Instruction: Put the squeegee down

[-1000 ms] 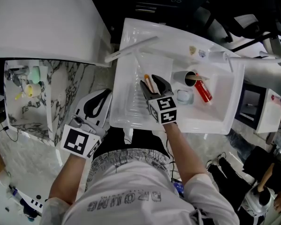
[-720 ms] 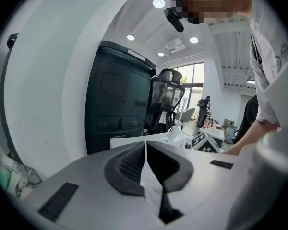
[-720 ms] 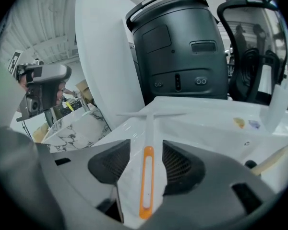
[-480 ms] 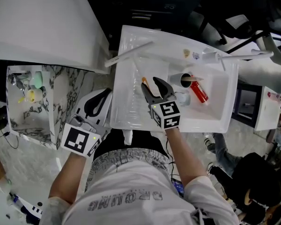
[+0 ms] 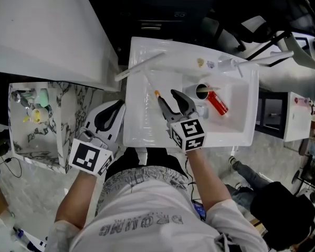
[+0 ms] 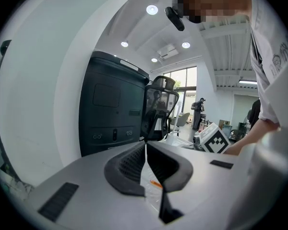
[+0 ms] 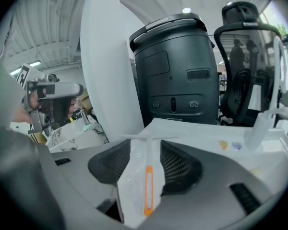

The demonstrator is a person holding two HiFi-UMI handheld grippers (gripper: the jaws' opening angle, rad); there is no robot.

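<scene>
Right gripper view: the white T-shaped plastic squeegee (image 7: 145,162) with an orange stripe lies on the white moulded basin (image 7: 192,128). Its handle runs between the spread fingers of the right gripper (image 7: 145,147). In the head view, at centre frame, the handle's end sits just by the fingertips; a second ago it lay deeper between them. There is one squeegee and two grippers. The left gripper (image 6: 145,147) has its fingers pressed together on nothing.

I can't read the two small stickers (image 5: 200,62) on the sink (image 5: 139,125); a bystander (image 5: 281,217) at lower right runs off the edge.
</scene>
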